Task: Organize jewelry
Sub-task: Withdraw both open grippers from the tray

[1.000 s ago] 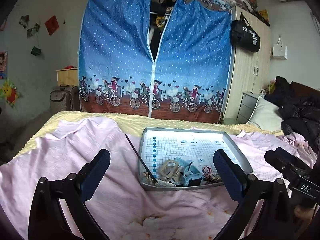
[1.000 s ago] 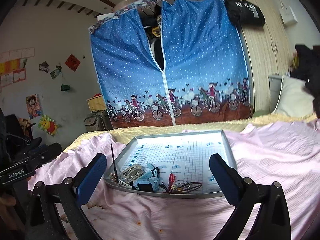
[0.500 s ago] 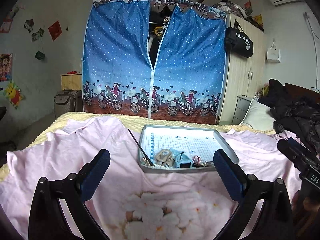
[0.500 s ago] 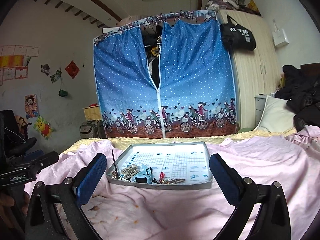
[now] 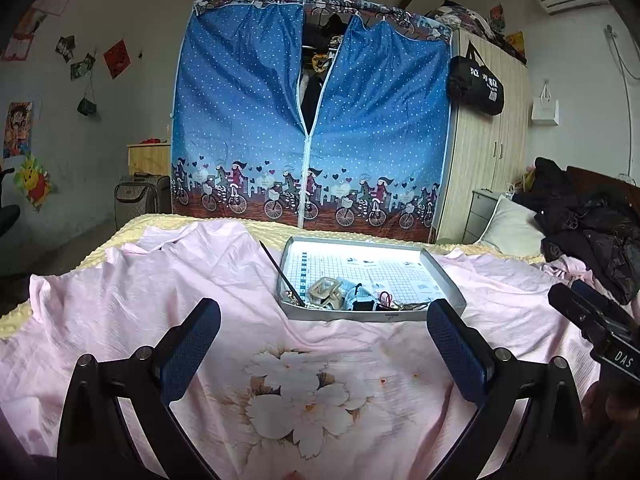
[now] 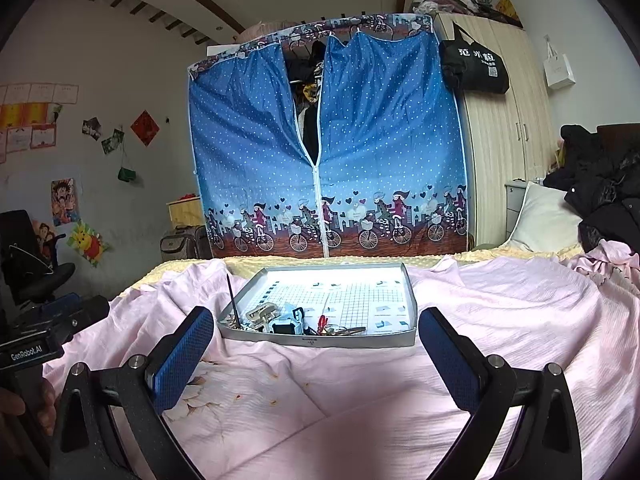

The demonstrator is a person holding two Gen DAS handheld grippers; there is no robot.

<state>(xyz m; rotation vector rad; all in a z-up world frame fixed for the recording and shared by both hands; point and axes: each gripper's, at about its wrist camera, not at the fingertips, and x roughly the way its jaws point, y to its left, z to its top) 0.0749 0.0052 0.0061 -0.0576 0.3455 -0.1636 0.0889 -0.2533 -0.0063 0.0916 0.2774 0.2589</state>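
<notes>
**Both tongs wide, tray ahead on the bed**

I am holding my left gripper [image 5: 324,332] spread wide, gripping nothing, low over the pink sheet [image 5: 120,304]. My right gripper [image 6: 316,340] is gaping just as far, also with nothing between its fingers. The shallow grey tray [image 6: 410,300] is lying ahead of both, its near wall facing me. The jewelry is crowding the tray's near left corner: a beige hair claw [image 5: 325,291], a pale blue clip [image 5: 358,298], something small and red [image 6: 321,322], and a thin dark stick [image 5: 280,272] leaning out over the left rim. The tray's far half is showing bare grid. Open sheet is stretching left, right and near of the tray. The blue fabric wardrobe [image 6: 328,152] is standing beyond the bed's far edge.
</notes>
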